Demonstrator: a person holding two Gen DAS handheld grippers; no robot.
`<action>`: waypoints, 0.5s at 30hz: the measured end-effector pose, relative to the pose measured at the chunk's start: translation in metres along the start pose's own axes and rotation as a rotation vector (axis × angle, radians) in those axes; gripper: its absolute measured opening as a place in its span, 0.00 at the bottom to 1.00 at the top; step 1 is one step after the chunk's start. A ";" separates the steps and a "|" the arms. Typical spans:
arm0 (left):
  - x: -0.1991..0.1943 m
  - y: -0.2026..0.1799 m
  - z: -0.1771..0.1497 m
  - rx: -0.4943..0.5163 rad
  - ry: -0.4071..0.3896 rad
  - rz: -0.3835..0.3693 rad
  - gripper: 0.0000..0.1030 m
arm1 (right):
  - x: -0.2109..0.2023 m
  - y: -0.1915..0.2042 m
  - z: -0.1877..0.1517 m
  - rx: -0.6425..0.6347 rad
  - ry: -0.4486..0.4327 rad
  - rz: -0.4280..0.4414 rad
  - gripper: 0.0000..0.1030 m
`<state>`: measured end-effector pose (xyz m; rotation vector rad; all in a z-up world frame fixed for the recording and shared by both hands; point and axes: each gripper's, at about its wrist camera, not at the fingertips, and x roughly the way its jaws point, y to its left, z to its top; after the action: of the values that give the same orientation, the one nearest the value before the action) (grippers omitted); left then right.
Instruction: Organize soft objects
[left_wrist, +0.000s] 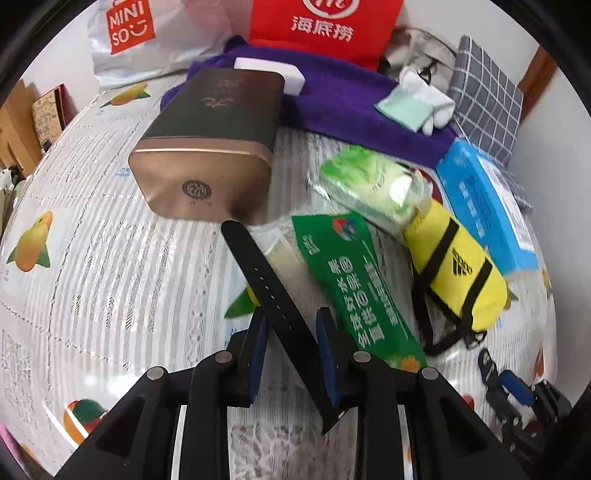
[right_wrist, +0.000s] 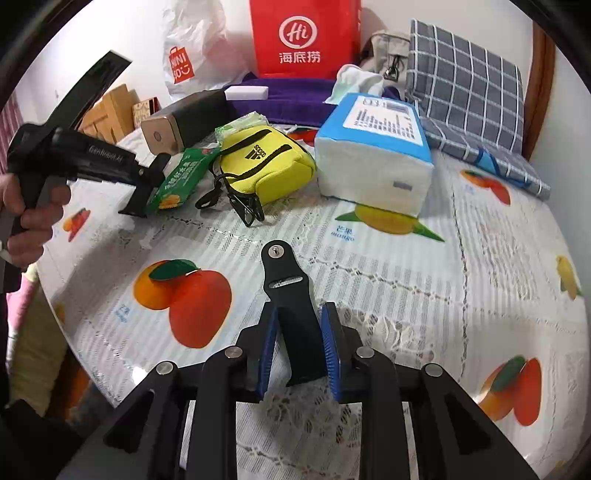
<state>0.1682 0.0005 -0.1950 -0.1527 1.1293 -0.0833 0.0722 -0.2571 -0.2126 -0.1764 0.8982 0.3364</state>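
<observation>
My left gripper (left_wrist: 291, 325) is shut on a black watch strap with holes (left_wrist: 266, 280), held above the table near a green wipes packet (left_wrist: 351, 291). My right gripper (right_wrist: 297, 321) is shut on the other black strap piece with a pin stud (right_wrist: 286, 291), over the fruit-print tablecloth (right_wrist: 424, 295). The left gripper also shows in the right wrist view (right_wrist: 147, 184), at the far left, with its strap end (right_wrist: 135, 201) hanging. A yellow pouch (right_wrist: 266, 162), a blue tissue pack (right_wrist: 373, 147) and a green-white tissue pack (left_wrist: 373, 184) lie behind.
A brown-gold tin box (left_wrist: 207, 155) lies at the back left on a purple towel (left_wrist: 351, 110). A red bag (right_wrist: 306, 37), a white Miniso bag (left_wrist: 136, 37), a checked cushion (right_wrist: 469, 85) and white cloths (left_wrist: 417, 99) line the back.
</observation>
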 end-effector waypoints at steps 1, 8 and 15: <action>0.000 -0.001 0.000 0.007 -0.004 0.009 0.14 | 0.001 0.000 0.000 0.002 -0.010 0.000 0.27; -0.006 0.007 -0.004 0.013 -0.003 -0.016 0.07 | -0.002 -0.007 0.000 0.016 -0.018 0.027 0.20; -0.016 0.013 -0.006 0.011 -0.017 -0.052 0.05 | -0.013 -0.013 0.007 0.070 -0.020 0.068 0.04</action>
<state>0.1557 0.0155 -0.1850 -0.1734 1.1080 -0.1345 0.0740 -0.2702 -0.1979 -0.0776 0.8960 0.3690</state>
